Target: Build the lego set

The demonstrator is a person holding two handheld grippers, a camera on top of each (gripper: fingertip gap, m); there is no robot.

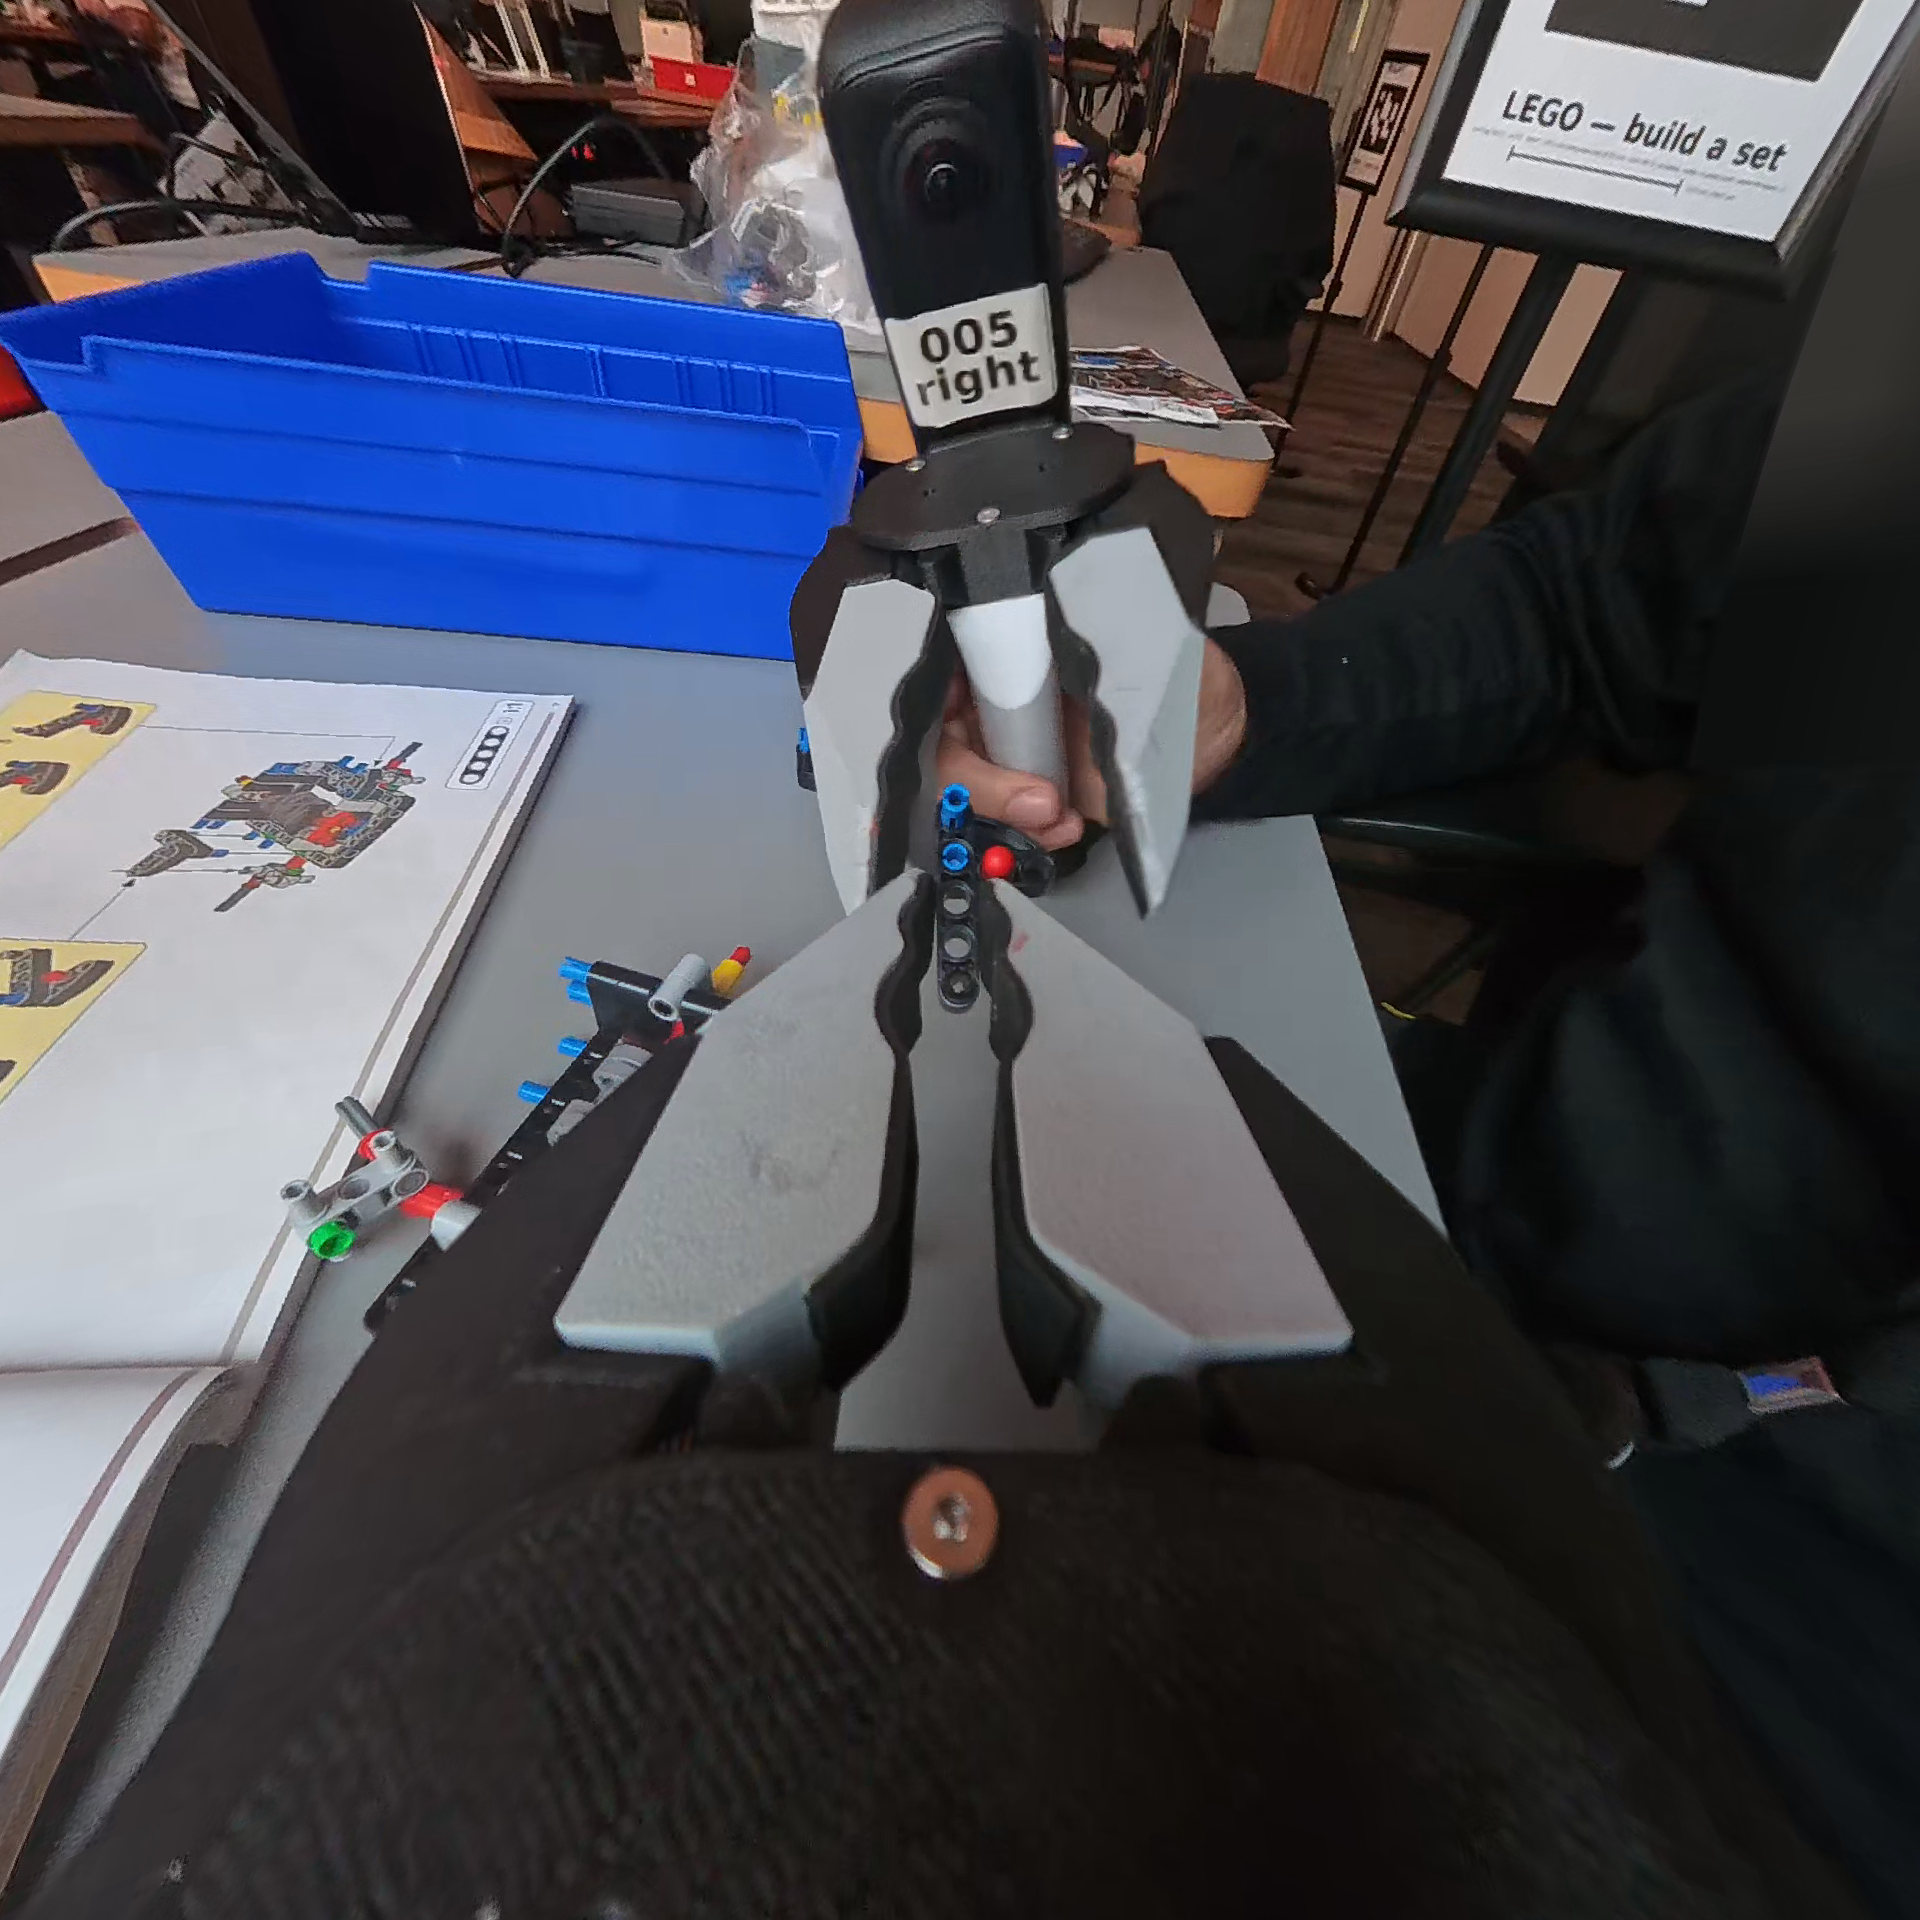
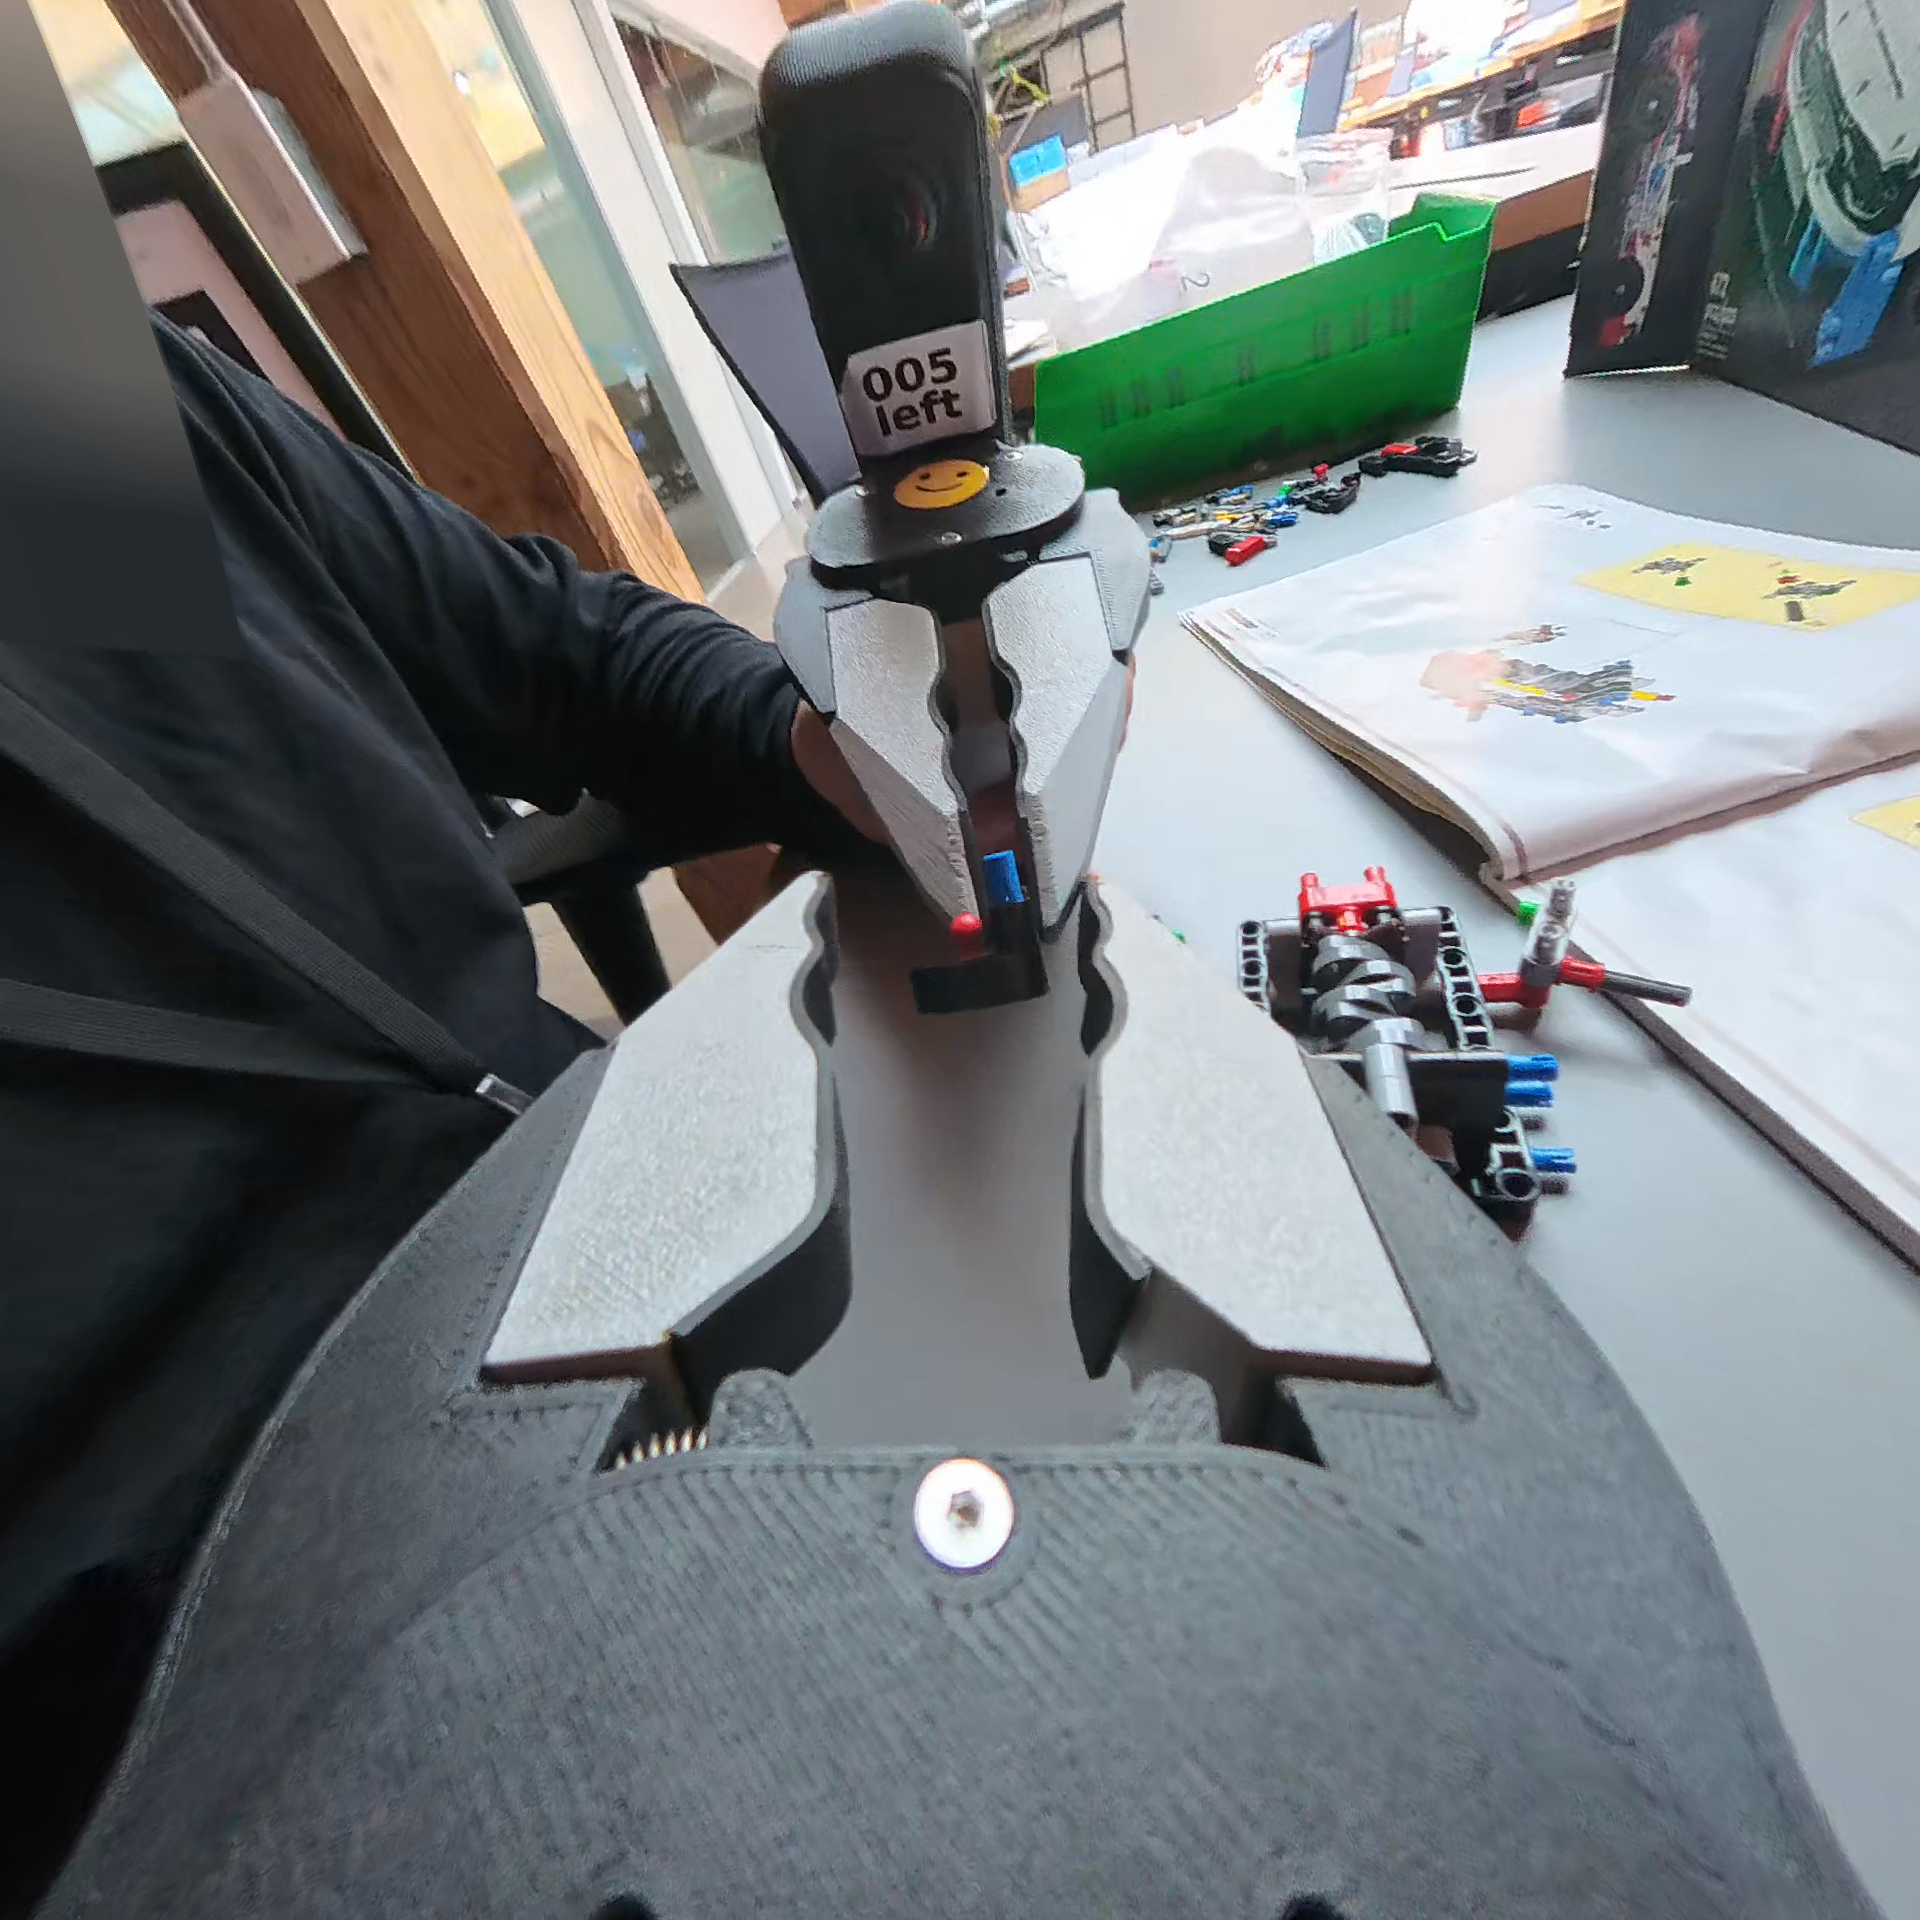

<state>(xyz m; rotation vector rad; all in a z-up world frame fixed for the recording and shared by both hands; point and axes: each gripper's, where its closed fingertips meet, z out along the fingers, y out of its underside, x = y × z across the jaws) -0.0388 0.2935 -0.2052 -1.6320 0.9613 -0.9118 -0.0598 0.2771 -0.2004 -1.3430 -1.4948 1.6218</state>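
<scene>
My left gripper (image 1: 956,914) is shut on a black holed lego beam (image 1: 958,940) with blue pins and a red pin, holding it above the grey table. In the right wrist view the left gripper (image 2: 997,920) points toward me with the black piece (image 2: 982,977) sticking out below its tips. My right gripper (image 2: 956,914) is open and empty, its jaws set either side of that piece without touching it. It also shows in the left wrist view (image 1: 1008,883), facing the left gripper. A black-framed engine assembly (image 2: 1382,1008) lies on the table to one side.
An open instruction booklet (image 1: 208,935) lies beside the engine assembly (image 1: 613,1049), with a small grey, red and green connector piece (image 1: 364,1195) on its edge. A blue bin (image 1: 468,468) stands behind. A green bin (image 2: 1268,353), loose pieces (image 2: 1278,509) and a box (image 2: 1756,187) sit farther back. The tips of both grippers are at nearly the same place.
</scene>
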